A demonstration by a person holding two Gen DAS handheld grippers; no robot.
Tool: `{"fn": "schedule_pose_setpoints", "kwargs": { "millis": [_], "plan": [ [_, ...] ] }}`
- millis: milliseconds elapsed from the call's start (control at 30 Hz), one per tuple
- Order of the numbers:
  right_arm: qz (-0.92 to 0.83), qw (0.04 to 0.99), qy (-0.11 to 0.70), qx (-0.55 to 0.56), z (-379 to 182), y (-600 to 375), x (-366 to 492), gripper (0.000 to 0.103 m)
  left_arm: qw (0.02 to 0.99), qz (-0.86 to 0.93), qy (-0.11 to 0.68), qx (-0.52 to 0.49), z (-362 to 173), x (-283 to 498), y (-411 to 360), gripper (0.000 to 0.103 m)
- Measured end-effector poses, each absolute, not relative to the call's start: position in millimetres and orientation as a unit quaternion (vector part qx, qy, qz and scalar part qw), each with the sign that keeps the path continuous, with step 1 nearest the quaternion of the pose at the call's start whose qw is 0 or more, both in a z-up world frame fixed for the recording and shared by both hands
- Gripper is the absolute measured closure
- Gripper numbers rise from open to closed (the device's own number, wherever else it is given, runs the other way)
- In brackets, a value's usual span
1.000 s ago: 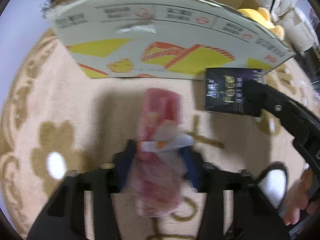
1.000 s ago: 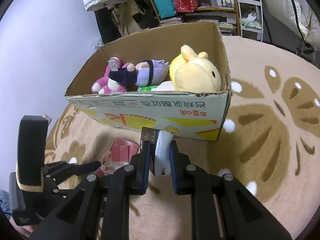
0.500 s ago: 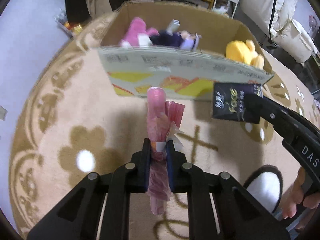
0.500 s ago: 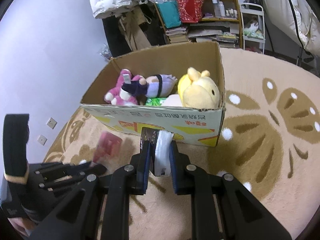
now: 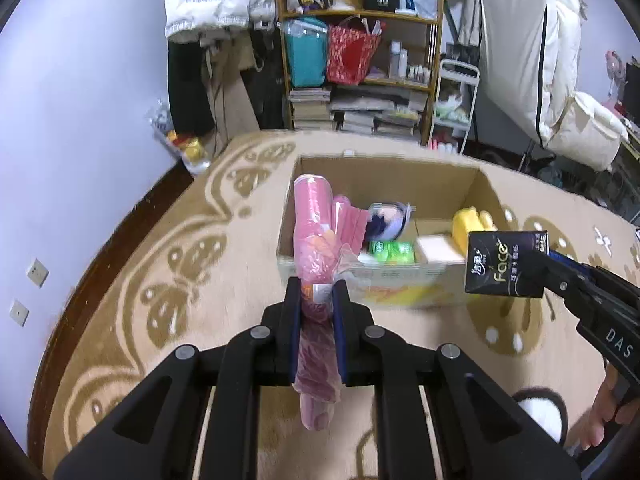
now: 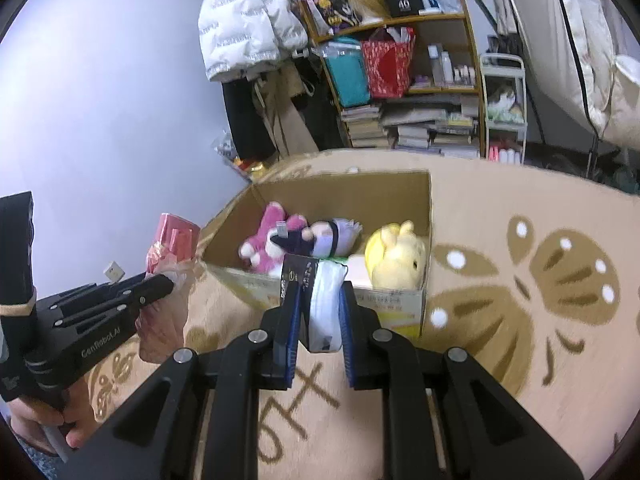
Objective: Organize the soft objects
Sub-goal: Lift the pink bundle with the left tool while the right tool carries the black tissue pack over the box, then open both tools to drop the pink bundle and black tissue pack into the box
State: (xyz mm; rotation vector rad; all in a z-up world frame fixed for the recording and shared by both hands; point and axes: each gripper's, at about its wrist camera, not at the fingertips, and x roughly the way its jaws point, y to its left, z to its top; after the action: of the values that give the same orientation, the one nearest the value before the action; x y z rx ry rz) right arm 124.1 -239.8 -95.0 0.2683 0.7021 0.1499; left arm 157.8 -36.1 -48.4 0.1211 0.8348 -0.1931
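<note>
My left gripper (image 5: pixel 317 292) is shut on a pink plastic-wrapped pack (image 5: pixel 314 240) and holds it in the air just before the near left corner of the open cardboard box (image 5: pixel 384 280). It also shows in the right wrist view (image 6: pixel 172 240). My right gripper (image 6: pixel 318 300) is shut on a black tissue pack (image 6: pixel 316 308) marked "Face" (image 5: pixel 506 264), held before the box's near wall. The box (image 6: pixel 400 304) holds a pink plush (image 6: pixel 264 240), a purple-haired doll (image 6: pixel 332 236), a yellow plush (image 6: pixel 396 256) and a green pack (image 5: pixel 390 250).
The box stands on a beige rug with brown patterns (image 6: pixel 520 280). A cluttered shelf with books and bags (image 5: pixel 360 60) stands behind it, with a white jacket (image 6: pixel 240 20) on the wall and white bedding (image 5: pixel 560 80) at the right.
Both grippers have risen with their packs. The left gripper lifted the pink pack off the rug up to the box's rim. The box's inside has come into view.
</note>
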Motion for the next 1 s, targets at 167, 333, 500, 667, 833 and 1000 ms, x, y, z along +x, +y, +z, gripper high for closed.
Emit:
{"fn": "schedule_pose_setpoints", "kwargs": {
  "millis": [167, 333, 500, 667, 833, 1000],
  "plan": [
    [0.070, 0.934, 0.326, 0.129, -81.4, -243.9, 135.3, 0.084, 0.920, -0.099, 0.375, 0.059, -30.8, 174.3, -38.8, 0.090],
    [0.066, 0.936, 0.325, 0.118, -77.8, -245.0, 152.6, 0.084, 0.926, -0.106, 0.357, 0.061, -19.9, 196.6, -47.9, 0.090],
    [0.053, 0.933, 0.336, 0.117, -86.8, -250.4, 169.8, 0.083, 0.929, -0.108, 0.348, 0.062, -23.1, 219.4, -55.9, 0.090],
    [0.048, 0.926, 0.359, 0.110, -101.1, -252.1, 186.2, 0.083, 0.924, -0.112, 0.363, 0.049, -43.5, 234.7, -58.8, 0.089],
    [0.050, 0.918, 0.380, 0.101, -113.7, -249.2, 196.6, 0.082, 0.916, -0.125, 0.381, 0.032, -56.7, 243.1, -63.6, 0.089],
    [0.054, 0.915, 0.388, 0.098, -119.8, -245.8, 199.5, 0.080, 0.915, -0.119, 0.384, 0.042, -62.6, 246.5, -68.8, 0.085]
  ]
}}
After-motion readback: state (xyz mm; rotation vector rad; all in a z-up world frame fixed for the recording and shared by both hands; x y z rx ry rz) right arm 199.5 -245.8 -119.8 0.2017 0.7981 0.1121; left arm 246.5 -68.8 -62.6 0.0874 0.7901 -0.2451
